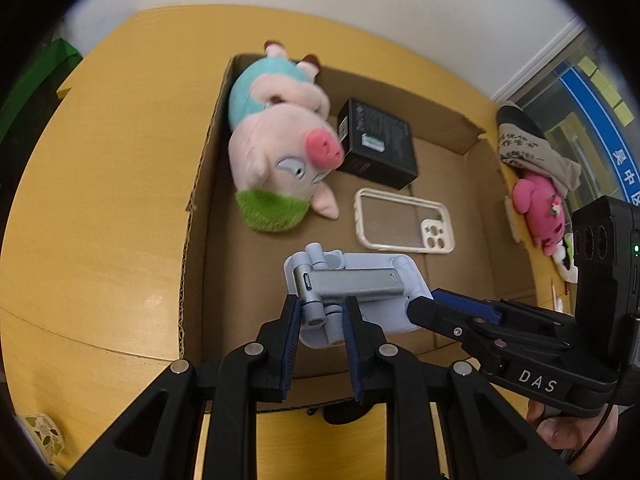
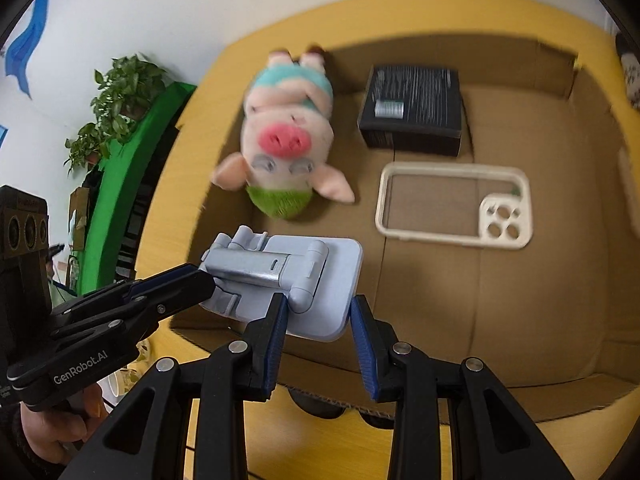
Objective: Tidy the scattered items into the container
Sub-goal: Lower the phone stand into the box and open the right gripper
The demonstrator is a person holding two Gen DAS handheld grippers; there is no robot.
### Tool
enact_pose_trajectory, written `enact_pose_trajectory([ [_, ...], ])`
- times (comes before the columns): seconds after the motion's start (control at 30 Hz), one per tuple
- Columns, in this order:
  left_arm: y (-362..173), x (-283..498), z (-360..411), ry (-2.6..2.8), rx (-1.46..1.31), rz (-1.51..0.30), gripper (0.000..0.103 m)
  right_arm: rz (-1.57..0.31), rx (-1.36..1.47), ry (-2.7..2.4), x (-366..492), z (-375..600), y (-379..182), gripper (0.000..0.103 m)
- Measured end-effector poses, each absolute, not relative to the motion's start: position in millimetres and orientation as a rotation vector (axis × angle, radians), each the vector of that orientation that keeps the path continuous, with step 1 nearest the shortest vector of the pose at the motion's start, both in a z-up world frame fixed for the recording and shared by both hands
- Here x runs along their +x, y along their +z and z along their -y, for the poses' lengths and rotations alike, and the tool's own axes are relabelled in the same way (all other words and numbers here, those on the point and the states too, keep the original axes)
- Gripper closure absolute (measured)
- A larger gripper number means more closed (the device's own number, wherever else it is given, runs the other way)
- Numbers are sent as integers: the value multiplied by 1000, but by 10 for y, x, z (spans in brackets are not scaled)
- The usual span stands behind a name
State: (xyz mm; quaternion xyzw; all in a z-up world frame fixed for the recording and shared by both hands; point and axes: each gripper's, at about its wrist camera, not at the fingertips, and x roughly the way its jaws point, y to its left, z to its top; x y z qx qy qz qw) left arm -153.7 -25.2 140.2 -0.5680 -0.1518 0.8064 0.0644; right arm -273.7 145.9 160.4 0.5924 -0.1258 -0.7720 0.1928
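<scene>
Both grippers hold one pale blue folding phone stand [image 1: 360, 280] [image 2: 308, 276] just above the near end of an open cardboard box [image 1: 202, 240] [image 2: 560, 396]. My left gripper [image 1: 320, 320] is shut on the stand's hinge end and shows in the right wrist view as a black arm [image 2: 204, 280] coming from the left. My right gripper [image 2: 320, 316] is shut on the stand's flat plate and reaches in from the right [image 1: 420, 306]. In the box lie a pink pig plush [image 1: 276, 148] [image 2: 288, 132], a black carton [image 1: 380, 140] [image 2: 412, 104] and a cream phone case [image 1: 434, 236] [image 2: 504, 224].
The box rests on a yellow table [image 1: 120, 160]. Right of the box lie a pink plush toy [image 1: 536, 208] and a grey printed cloth item [image 1: 528, 148]. Potted plants [image 2: 120, 92] and a green panel [image 2: 132, 184] stand left of the table. A hand [image 1: 568, 432] grips the right tool.
</scene>
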Motion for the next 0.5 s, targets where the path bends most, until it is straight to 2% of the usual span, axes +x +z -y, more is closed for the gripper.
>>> enact_pose_trajectory([
  [0.3, 917, -1683, 329, 2412, -1842, 402, 83, 375, 1798, -2082, -2934, -1262, 987, 68],
  [0.5, 831, -1688, 306, 2395, -1866, 362, 84, 307, 1846, -2071, -3006, -1153, 784, 68],
])
